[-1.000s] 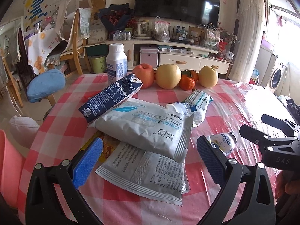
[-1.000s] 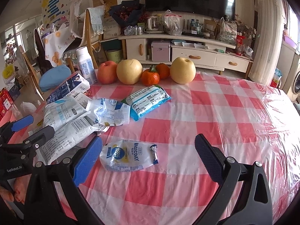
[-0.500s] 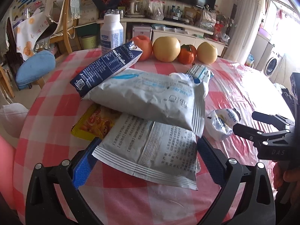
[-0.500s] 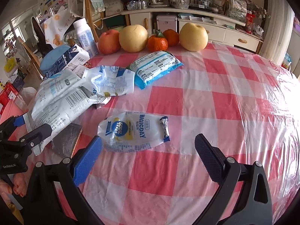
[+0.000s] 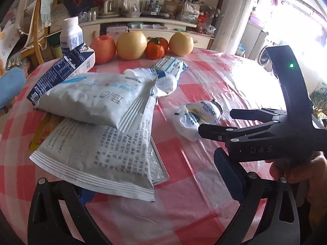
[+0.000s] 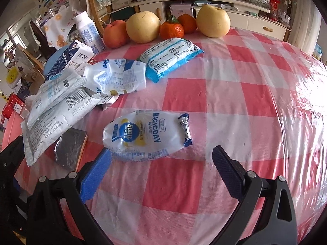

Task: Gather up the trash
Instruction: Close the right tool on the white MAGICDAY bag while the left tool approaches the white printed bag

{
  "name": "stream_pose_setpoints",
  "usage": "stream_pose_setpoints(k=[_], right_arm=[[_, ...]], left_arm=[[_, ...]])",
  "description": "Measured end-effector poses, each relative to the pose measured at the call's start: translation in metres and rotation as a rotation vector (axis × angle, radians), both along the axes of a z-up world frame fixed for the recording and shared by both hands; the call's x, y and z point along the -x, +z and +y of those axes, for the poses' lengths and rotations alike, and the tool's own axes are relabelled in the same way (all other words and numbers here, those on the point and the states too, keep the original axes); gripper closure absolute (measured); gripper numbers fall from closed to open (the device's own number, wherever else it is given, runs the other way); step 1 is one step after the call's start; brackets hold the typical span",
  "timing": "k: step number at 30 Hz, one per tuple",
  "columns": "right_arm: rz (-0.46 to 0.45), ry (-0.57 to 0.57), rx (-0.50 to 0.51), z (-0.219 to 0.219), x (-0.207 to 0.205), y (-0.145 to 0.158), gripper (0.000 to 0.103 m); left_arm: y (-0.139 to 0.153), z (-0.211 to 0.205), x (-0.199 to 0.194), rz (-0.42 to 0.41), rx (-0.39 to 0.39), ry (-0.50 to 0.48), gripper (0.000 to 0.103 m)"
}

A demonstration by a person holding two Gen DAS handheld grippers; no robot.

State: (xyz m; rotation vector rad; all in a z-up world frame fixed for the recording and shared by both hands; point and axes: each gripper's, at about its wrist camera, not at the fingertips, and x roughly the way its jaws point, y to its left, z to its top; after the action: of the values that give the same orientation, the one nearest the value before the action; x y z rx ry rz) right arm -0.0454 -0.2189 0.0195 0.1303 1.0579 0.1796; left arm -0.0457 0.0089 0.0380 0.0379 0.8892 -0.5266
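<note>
Several empty wrappers lie on the red-checked table. In the left wrist view two large white bags lie overlapped; my left gripper is open, its jaws on either side of the near edge of the lower bag, whose corner covers the left pad. My right gripper shows there too, open beside a small MAGICDAY wrapper. In the right wrist view my right gripper is open just in front of the MAGICDAY wrapper. A crumpled white-blue wrapper and a blue-white packet lie farther back.
A blue milk carton and a white bottle stand at the far left. An apple, pears and oranges line the far edge. A foil-lined flat pack and a yellow pack lie under the bags. Chairs and a TV cabinet stand behind.
Both grippers have moved forward and down. The left jaws now straddle the lower white bag's edge; the right gripper has come up close to the MAGICDAY wrapper.
</note>
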Motion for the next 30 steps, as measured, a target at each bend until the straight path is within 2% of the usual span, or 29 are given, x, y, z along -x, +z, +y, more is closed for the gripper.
stream_pose_setpoints(k=[3,10,15,18,20,26,28,30], right_arm=[[-0.013,0.000,-0.018,0.000,-0.002,0.002,0.004],[-0.038,0.021,0.017,0.009,-0.011,-0.001,0.004],[-0.064,0.034,0.067,0.013,-0.015,0.001,0.004],[-0.068,0.066,0.097,0.015,-0.018,0.001,0.004],[-0.033,0.110,0.071,0.018,-0.018,-0.004,0.004],[0.008,0.245,0.074,0.030,-0.005,-0.009,0.004],[0.020,0.275,0.060,0.029,0.001,-0.008,0.004],[0.009,0.273,0.081,0.026,0.004,-0.007,0.004]], left_arm=[[0.003,0.011,-0.003,-0.002,0.017,0.038,0.005],[0.006,0.039,-0.023,-0.029,-0.021,0.187,0.005],[0.006,0.047,-0.028,-0.067,-0.050,0.230,0.005],[0.004,0.044,-0.030,-0.068,-0.037,0.215,0.005],[0.004,0.039,-0.030,-0.074,-0.028,0.189,0.005],[0.000,0.011,-0.019,-0.022,0.034,-0.002,0.005],[0.000,0.002,-0.013,-0.033,0.014,-0.039,0.005],[0.002,0.000,-0.011,-0.059,-0.015,-0.027,0.005]])
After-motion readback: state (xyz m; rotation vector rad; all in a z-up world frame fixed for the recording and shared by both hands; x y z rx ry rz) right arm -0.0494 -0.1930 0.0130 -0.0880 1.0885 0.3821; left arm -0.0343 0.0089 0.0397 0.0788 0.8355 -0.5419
